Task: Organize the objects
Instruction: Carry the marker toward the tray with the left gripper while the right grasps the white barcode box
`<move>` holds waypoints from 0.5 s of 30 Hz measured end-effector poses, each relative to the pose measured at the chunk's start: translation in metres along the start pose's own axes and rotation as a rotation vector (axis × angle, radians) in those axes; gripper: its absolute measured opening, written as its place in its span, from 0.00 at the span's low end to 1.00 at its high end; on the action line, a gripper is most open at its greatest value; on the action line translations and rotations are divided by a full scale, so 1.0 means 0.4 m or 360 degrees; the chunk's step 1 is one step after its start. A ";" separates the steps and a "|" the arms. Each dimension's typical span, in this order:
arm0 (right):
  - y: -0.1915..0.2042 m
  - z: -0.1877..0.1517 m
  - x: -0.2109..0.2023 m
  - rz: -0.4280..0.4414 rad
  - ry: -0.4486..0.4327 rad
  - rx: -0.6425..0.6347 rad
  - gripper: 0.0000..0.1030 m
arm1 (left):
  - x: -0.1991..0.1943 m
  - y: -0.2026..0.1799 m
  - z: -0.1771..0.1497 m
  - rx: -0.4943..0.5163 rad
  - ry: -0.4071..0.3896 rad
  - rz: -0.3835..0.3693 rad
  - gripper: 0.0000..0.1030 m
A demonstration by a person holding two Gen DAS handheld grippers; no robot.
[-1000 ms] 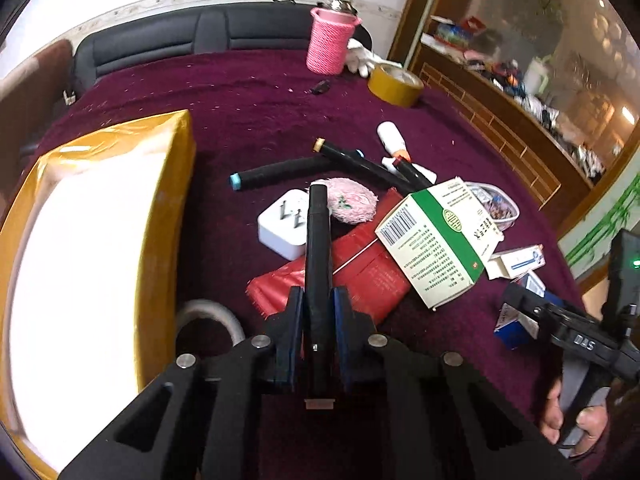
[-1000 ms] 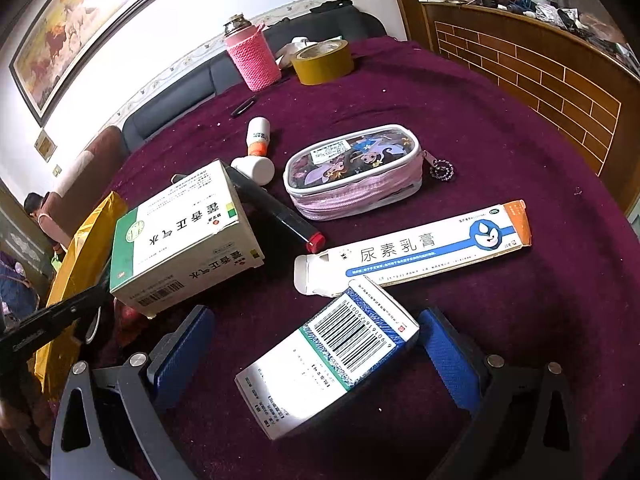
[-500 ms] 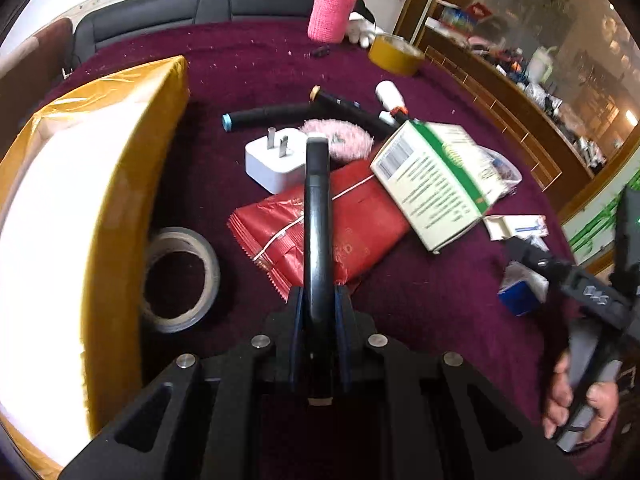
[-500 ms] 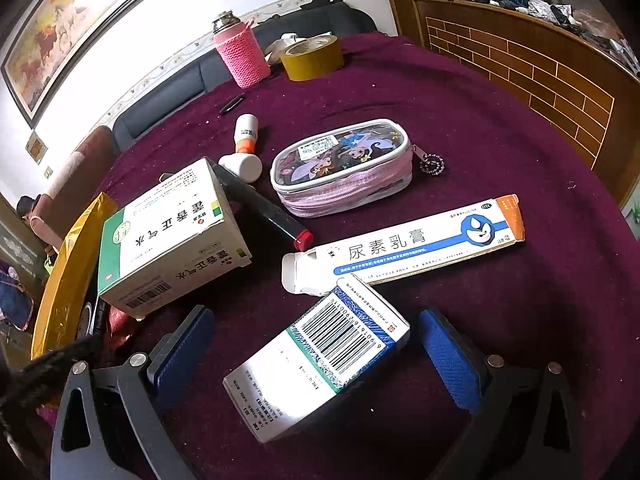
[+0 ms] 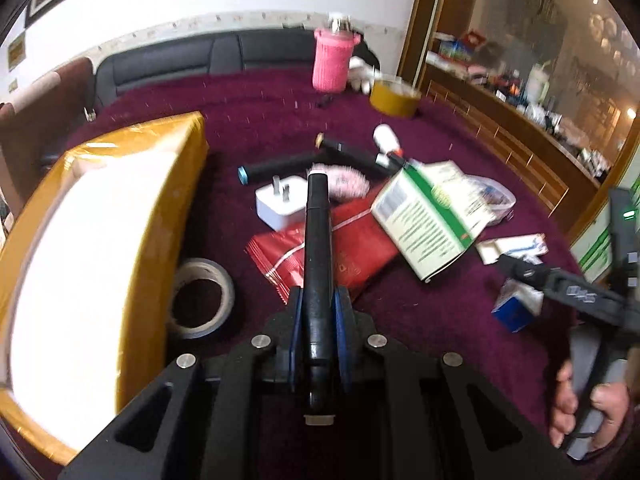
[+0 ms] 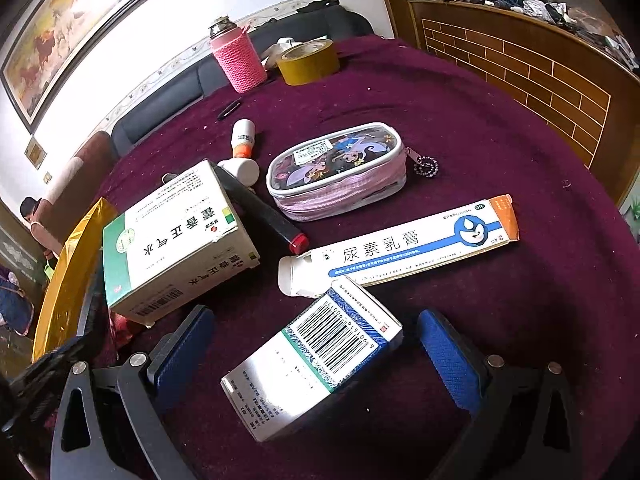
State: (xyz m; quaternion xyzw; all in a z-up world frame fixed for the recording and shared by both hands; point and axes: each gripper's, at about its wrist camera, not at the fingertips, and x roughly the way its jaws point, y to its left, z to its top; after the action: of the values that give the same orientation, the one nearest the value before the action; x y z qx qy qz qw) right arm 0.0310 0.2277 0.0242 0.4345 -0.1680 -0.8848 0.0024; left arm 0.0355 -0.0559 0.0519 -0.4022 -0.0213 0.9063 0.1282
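Left gripper (image 5: 317,316) is clamping a black marker (image 5: 317,248), its barrel pointing forward, held above the red packet (image 5: 352,248) on the purple tablecloth (image 5: 420,320). Right gripper (image 6: 316,354) is sitting with its tongs wide apart, straddling a small barcoded box (image 6: 316,364) lying just beside the long white tube carton (image 6: 404,244).

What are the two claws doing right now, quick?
Left gripper: closed on a black marker.
Right gripper: open, empty, with a barcoded box between its fingers.
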 end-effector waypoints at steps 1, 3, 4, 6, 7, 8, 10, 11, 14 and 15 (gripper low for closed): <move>0.001 0.000 0.000 -0.0004 -0.0002 -0.0001 1.00 | -0.025 0.005 -0.006 -0.0015 -0.0034 -0.0010 0.14; 0.004 0.002 -0.001 0.0002 -0.0001 -0.0003 1.00 | -0.061 0.015 -0.014 -0.0044 -0.0080 -0.0021 0.14; 0.002 0.003 -0.005 0.0012 -0.0005 0.0001 1.00 | -0.076 0.020 -0.020 -0.0063 -0.0098 -0.0031 0.14; -0.009 0.002 -0.026 -0.0004 -0.0035 -0.0002 1.00 | -0.107 0.037 -0.032 -0.0101 -0.0137 -0.0068 0.14; -0.017 -0.002 -0.048 -0.0038 -0.0076 -0.0011 1.00 | -0.117 0.042 -0.038 -0.0105 -0.0150 -0.0067 0.14; -0.024 -0.005 -0.059 -0.0050 -0.0097 -0.0008 1.00 | -0.126 0.047 -0.043 -0.0106 -0.0163 -0.0058 0.14; -0.045 -0.010 -0.074 -0.0055 -0.0090 0.0024 1.00 | -0.144 0.064 -0.049 -0.0130 -0.0188 -0.0061 0.14; -0.054 -0.011 -0.072 -0.0049 -0.0056 0.0040 1.00 | -0.148 0.069 -0.049 -0.0142 -0.0192 -0.0067 0.14; -0.060 -0.016 -0.053 -0.0095 0.0025 0.0048 1.00 | -0.164 0.085 -0.055 -0.0177 -0.0210 -0.0079 0.14; -0.058 -0.021 -0.053 -0.0085 0.0024 0.0047 1.00 | -0.166 0.088 -0.058 -0.0183 -0.0212 -0.0077 0.14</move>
State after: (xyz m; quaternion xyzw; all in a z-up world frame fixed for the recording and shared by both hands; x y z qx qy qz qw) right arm 0.0538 0.2503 0.0287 0.4455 -0.1692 -0.8787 -0.0264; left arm 0.0878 -0.1078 0.0795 -0.3469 -0.0914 0.9250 0.1251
